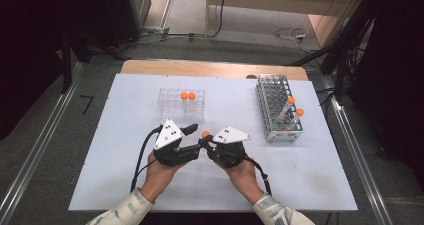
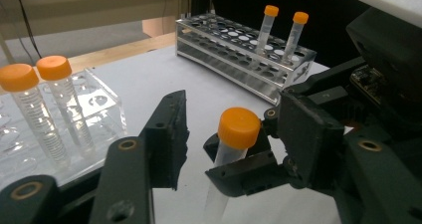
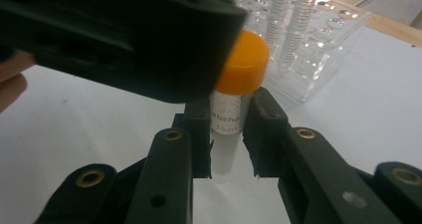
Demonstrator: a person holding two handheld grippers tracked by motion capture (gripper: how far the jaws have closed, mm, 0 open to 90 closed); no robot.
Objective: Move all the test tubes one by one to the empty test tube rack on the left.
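A clear tube with an orange cap (image 1: pixel 205 134) stands upright above the white board between the two hands. My right gripper (image 3: pixel 226 119) is shut on the tube's body just below the orange cap (image 3: pixel 241 62). My left gripper (image 2: pixel 231 119) comes in from the left, and the cap (image 2: pixel 238 129) sits between its jaws. A gap shows between the left jaw and the cap, so the left gripper is open. In the right gripper view one black jaw of the left gripper (image 3: pixel 124 40) covers the cap's left side.
A clear rack (image 1: pixel 181 105) with two orange-capped tubes (image 1: pixel 187 96) stands just beyond the grippers. A longer rack (image 1: pixel 277 107) at the right holds two tilted tubes (image 1: pixel 295 107). The white board (image 1: pixel 120 160) lies on a wooden table.
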